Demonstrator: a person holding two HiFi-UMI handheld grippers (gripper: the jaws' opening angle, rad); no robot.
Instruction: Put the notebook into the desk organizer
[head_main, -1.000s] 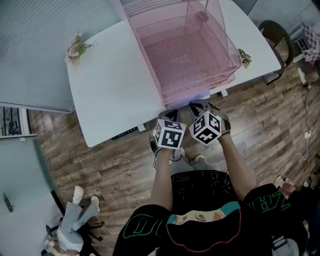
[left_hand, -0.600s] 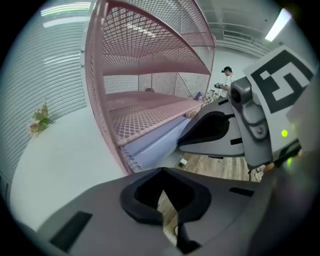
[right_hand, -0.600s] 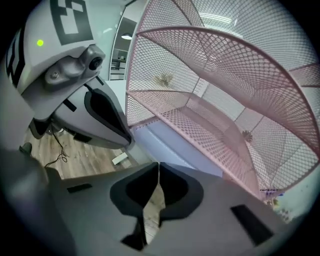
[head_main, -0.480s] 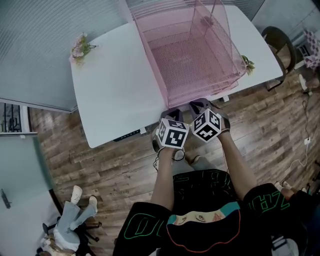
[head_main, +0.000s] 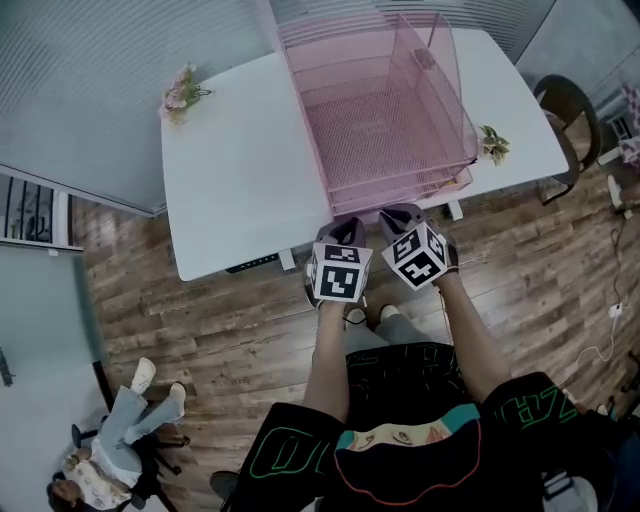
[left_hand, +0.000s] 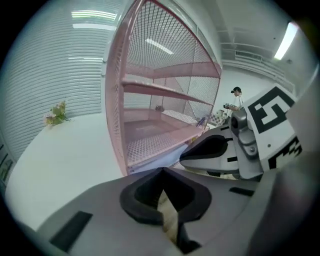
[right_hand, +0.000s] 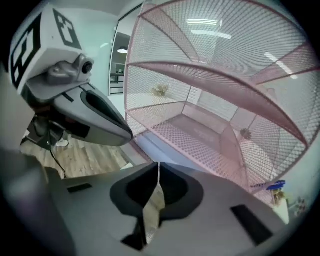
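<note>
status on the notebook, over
Both shut and empty: left gripper, right gripper. Pale flat thing, likely notebook, in desk organizer's bottom tier. Nothing blocking.

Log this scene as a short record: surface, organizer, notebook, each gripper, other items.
surface: white table
organizer: pink mesh desk organizer, tiered, open front facing the person
notebook: likely the pale flat thing lying in the lowest tier; identity not certain
left gripper: shut, empty, at the table's near edge
right gripper: shut, empty, beside the left one
other: flower sprigs on the table, one on each side of the organizer
</note>
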